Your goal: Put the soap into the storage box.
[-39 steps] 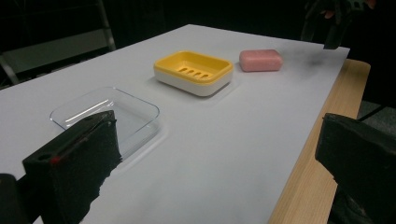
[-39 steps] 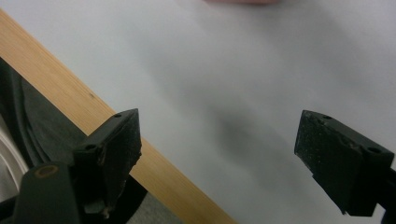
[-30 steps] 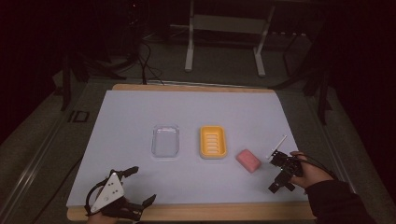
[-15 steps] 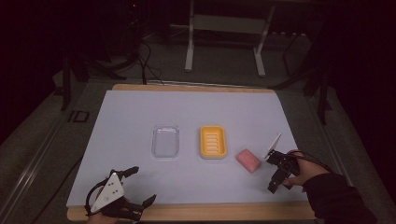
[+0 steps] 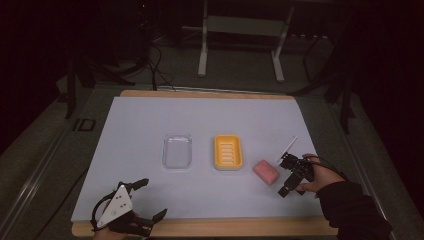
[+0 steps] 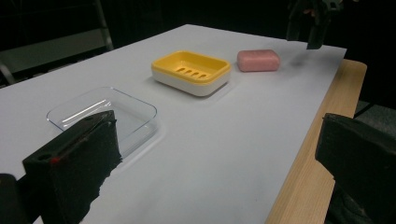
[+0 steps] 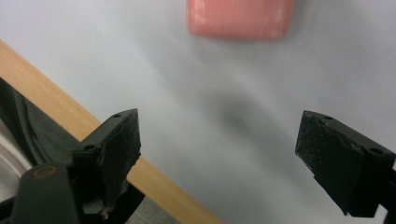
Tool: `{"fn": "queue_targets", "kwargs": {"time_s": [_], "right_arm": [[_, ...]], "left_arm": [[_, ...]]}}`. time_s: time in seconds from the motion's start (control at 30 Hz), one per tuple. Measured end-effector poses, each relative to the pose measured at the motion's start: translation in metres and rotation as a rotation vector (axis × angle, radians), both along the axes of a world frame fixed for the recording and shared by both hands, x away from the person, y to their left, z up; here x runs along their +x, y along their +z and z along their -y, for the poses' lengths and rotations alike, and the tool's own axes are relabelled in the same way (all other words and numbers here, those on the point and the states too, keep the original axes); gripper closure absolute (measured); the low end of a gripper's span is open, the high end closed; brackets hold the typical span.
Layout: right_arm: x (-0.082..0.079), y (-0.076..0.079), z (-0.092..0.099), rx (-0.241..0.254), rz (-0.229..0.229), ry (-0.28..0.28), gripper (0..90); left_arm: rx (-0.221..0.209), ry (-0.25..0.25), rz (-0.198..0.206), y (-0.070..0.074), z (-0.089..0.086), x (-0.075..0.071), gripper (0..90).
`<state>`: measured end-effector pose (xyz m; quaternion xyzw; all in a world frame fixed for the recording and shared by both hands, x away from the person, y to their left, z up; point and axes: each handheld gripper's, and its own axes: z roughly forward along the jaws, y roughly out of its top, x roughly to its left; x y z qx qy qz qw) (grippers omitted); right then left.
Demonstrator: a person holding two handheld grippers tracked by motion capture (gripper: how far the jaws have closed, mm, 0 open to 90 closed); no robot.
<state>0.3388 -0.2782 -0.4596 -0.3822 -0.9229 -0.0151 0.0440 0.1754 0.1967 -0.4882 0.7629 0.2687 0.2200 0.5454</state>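
Pink soap bar (image 5: pixel 266 171) lies flat on the white sheet of the bench (image 5: pixel 150 120), just beside the right edge of the yellow soap dish (image 5: pixel 228 151) and apart from it. The right hand-held gripper (image 5: pixel 286 175) hovers close to the soap's right side, its jaws spread wide with nothing between them; they have just been narrowing a little from their widest, and in the right gripper view the soap (image 7: pixel 240 18) sits ahead of both pads, beyond their reach. My reading is that the approach to the soap is the step in hand. The next move calls for carrying the jaws forward until the bar lies between the pads, then closing across its narrow sides, low enough not to slip off the rounded top.

The left hand-held gripper (image 5: pixel 145 200) rests at the near edge of the bench, jaws open and empty, well apart from the clear tray (image 5: pixel 177 150).

Hard to make out: the soap is cut off by the top of the right gripper view, the room beyond the bench is very dark, and the right hand-held gripper's height above the sheet cannot be told.
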Motion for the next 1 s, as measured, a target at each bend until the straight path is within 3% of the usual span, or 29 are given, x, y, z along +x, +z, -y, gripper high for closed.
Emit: {"fn": "queue_targets", "kwargs": {"time_s": [0.33, 1.0], "right_arm": [[0.009, 0.001, -0.011, 0.052, 0.077, 0.057, 15.8], [0.026, -0.003, -0.024, 0.156, 0.186, 0.057, 17.5]], "left_arm": [[-0.002, -0.001, 0.001, 0.000, 0.000, 0.000, 0.2], [-0.002, -0.002, 0.001, 0.000, 0.000, 0.000, 0.2]]}}
